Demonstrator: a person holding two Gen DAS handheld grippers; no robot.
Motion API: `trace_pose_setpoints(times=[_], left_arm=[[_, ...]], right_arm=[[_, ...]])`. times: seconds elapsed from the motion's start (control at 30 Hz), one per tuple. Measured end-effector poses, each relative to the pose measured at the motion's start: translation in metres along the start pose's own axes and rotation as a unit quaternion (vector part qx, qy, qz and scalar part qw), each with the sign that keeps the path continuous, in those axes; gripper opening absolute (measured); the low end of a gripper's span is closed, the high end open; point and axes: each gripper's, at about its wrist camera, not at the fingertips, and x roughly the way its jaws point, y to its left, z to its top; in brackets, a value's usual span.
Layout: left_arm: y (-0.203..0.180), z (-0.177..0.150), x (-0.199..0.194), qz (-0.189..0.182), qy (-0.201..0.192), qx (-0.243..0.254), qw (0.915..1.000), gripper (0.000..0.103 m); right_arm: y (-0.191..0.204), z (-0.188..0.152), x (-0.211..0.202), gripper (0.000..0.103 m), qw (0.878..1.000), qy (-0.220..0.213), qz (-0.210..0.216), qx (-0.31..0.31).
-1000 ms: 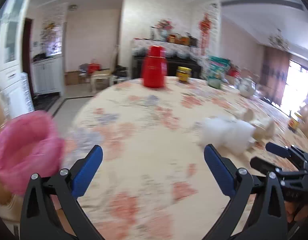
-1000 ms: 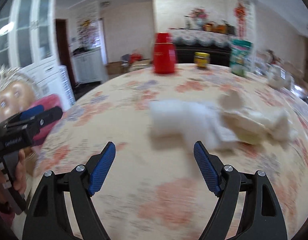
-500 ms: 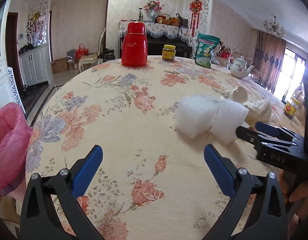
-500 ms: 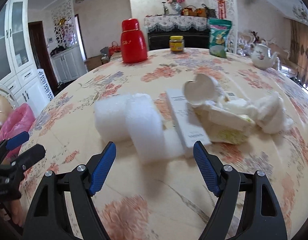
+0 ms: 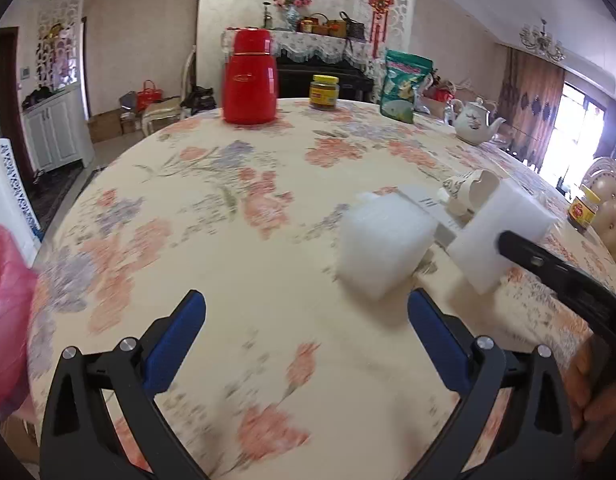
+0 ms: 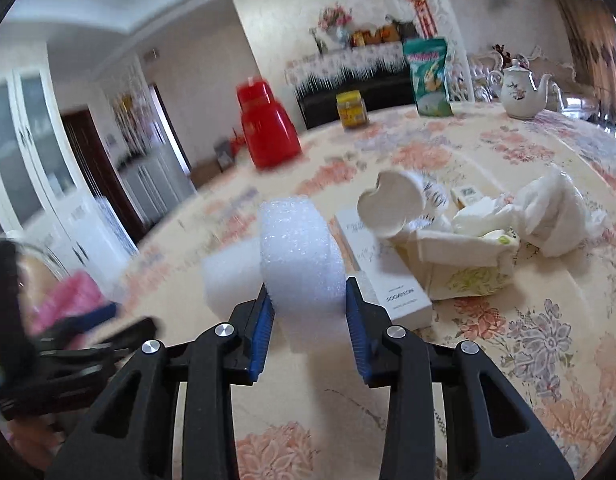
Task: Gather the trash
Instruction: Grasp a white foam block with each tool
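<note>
The right gripper (image 6: 308, 320) is closing its jaws on a white foam block (image 6: 302, 256), pads pressing both sides: the pick-up step. The left gripper (image 5: 306, 340) hangs wide open and empty over the floral tablecloth (image 5: 236, 200), a second foam block (image 5: 382, 248) just ahead. Farther off lie a crushed paper cup (image 6: 390, 210), a flat box (image 6: 382, 268) and crumpled tissues (image 6: 548, 216). Next, I judge, the held foam must travel left to the pink bag (image 5: 6, 300).
</note>
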Motion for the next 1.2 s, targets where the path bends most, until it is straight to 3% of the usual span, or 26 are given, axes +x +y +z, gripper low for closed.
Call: trace_pose_setpoints(times=[0.17, 0.27, 0.43, 0.67, 0.73, 0.87, 1.2], left_arm=[[-0.028, 0.015, 0.028, -0.025, 0.019, 0.031, 0.9990, 0.097], [-0.046, 0.022, 0.043, -0.025, 0.018, 0.065, 0.9974, 0.097], [-0.054, 0.030, 0.066, -0.027, 0.025, 0.071, 0.9968, 0.091], [-0.062, 0.031, 0.080, -0.041, 0.040, 0.106, 0.9927, 0.070], [-0.061, 0.029, 0.075, -0.071, 0.037, 0.102, 0.9915, 0.068], [-0.057, 0.028, 0.063, -0.072, 0.008, 0.090, 0.9932, 0.067], [-0.034, 0.017, 0.027, -0.053, -0.020, 0.058, 0.9967, 0.067]], right_arm=[[-0.032, 0.005, -0.018, 0.034, 0.995, -0.038, 0.056, 0.074], [-0.038, 0.015, -0.029, 0.034, 0.993, -0.059, 0.063, 0.081], [-0.037, 0.024, -0.044, 0.034, 0.993, -0.087, 0.034, 0.070], [-0.036, 0.026, -0.039, 0.034, 0.996, -0.078, -0.021, 0.047], [-0.033, 0.025, -0.037, 0.034, 0.996, -0.076, -0.043, 0.030], [-0.026, 0.023, -0.032, 0.034, 0.994, -0.069, -0.083, -0.003], [-0.019, 0.019, -0.030, 0.034, 0.994, -0.072, -0.083, -0.020]])
